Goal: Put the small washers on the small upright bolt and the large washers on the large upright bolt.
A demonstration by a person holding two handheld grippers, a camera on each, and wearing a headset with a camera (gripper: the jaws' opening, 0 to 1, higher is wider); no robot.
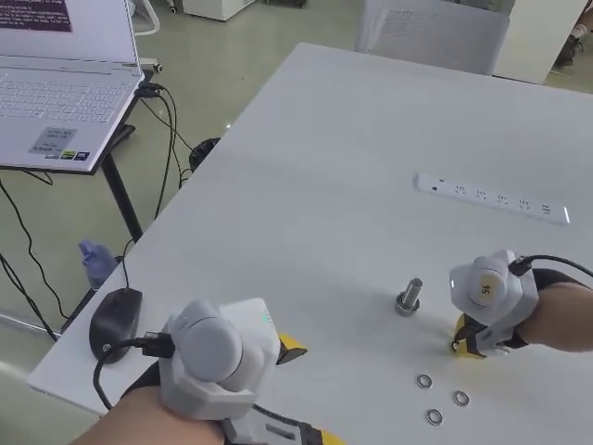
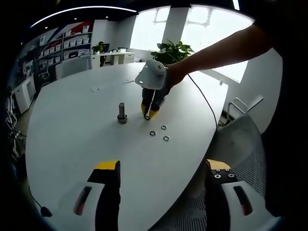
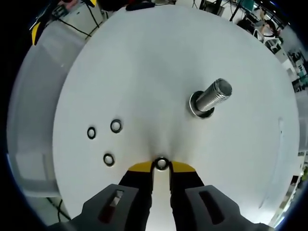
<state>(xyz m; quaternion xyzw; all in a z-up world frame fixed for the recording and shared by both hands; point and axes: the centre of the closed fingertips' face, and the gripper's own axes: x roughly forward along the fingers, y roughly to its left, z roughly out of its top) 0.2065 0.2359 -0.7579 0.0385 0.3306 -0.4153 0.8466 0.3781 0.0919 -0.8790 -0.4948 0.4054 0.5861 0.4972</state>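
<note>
On the white table (image 1: 324, 185), the right gripper (image 3: 161, 166) is pinching a washer (image 3: 161, 163) between its yellow tips. Its jaws are drawn almost together around the ring. The tips are sitting low against the tabletop, and I cannot tell whether the ring is lifted or touching it.

The bolt (image 3: 210, 98) is standing upright on its head, thread pointing up, near those tips but apart from them. In the head view the bolt (image 1: 409, 297) is sitting just left of the right gripper (image 1: 460, 341).

Three loose washers (image 3: 116, 126) are lying flat in a small cluster, each apart from the others. They are near the right gripper on the side away from the bolt. In the head view the cluster (image 1: 434, 416) is lying between that gripper and the table's near edge.

The left gripper (image 2: 162, 168) is hanging over the near part of the table with its jaws spread wide and nothing between them. It is well apart from the bolt (image 2: 122, 113) and is looking across at the right gripper (image 2: 149, 113).

A power strip (image 1: 491, 197) is lying beyond the bolt. A mouse (image 1: 116, 320) is resting at the table's left edge, and a laptop (image 1: 56, 93) is sitting open on a separate stand further left.
</note>
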